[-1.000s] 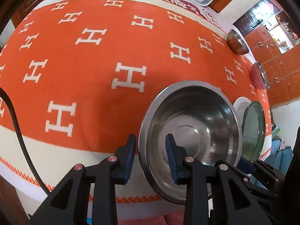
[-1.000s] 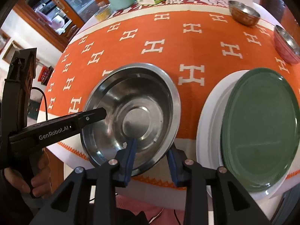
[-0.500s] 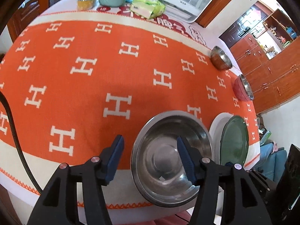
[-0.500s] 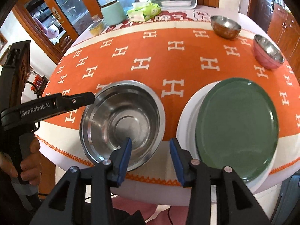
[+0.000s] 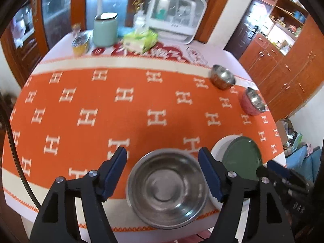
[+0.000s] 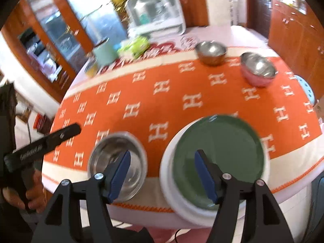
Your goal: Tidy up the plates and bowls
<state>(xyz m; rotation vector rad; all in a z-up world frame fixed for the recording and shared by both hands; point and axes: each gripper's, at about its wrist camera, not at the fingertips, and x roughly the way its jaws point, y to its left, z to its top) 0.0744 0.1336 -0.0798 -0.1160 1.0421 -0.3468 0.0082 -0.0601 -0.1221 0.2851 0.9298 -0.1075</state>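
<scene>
The large steel bowl (image 5: 167, 188) is round, shiny and shallow, with a flat circle in its bottom, and it sits on the pale border of the cloth (image 5: 141, 105) at the near edge of the bench (image 5: 228, 54). Just beside it, toward the near right corner, a smooth dark green plate (image 6: 218, 160) lies on a bigger white plate (image 6: 168, 174), whose rim goes a little over the bench edge. The cloth is woven orange with white H shapes. Near the far right edge stand a small steel bowl (image 5: 222, 77) and a pink bowl (image 5: 252, 101) with steel inside, well apart from the near pieces, so the whole middle of the cloth is free. The left tool (image 5: 163, 174) has its fingers wide apart and holds nothing; the bowl shows between them. The right tool (image 6: 162, 175) is also wide apart and holds nothing, in front of the gap between bowl and plates. Compared with one second ago, both tools have let go of the large bowl's rim, opened, and pulled back and up from it.
</scene>
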